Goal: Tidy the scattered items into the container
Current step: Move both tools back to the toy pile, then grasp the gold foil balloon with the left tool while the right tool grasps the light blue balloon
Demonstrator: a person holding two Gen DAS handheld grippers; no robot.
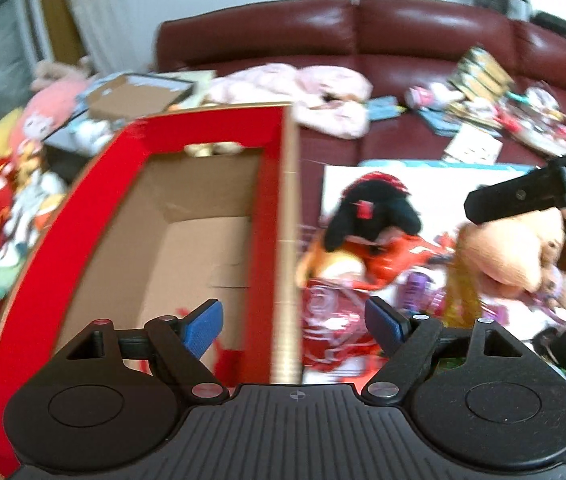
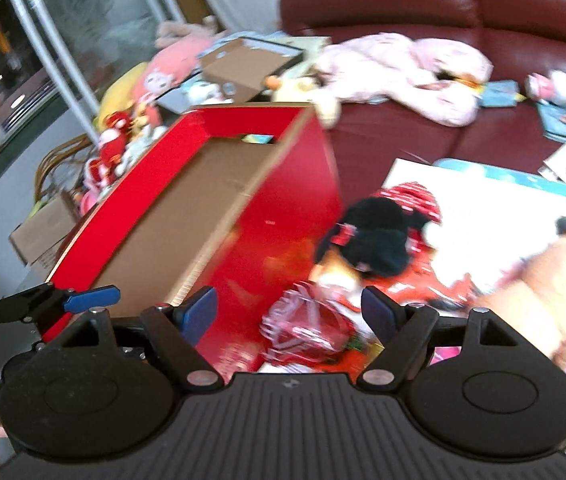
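Observation:
A red cardboard box with a brown inside stands open on the dark red sofa; it also shows in the right wrist view. My left gripper is open and empty above the box's right wall. To the right of the box lies a pile of toys: a black-haired plush doll in red, a crinkly red and white packet and a tan plush. My right gripper is open and empty above the packet. Its black finger shows in the left wrist view over the tan plush.
A pink plush blanket lies at the back of the sofa seat. Books and small toys are scattered at the back right. More plush toys and an open brown carton sit left of the box. A white board lies under the toy pile.

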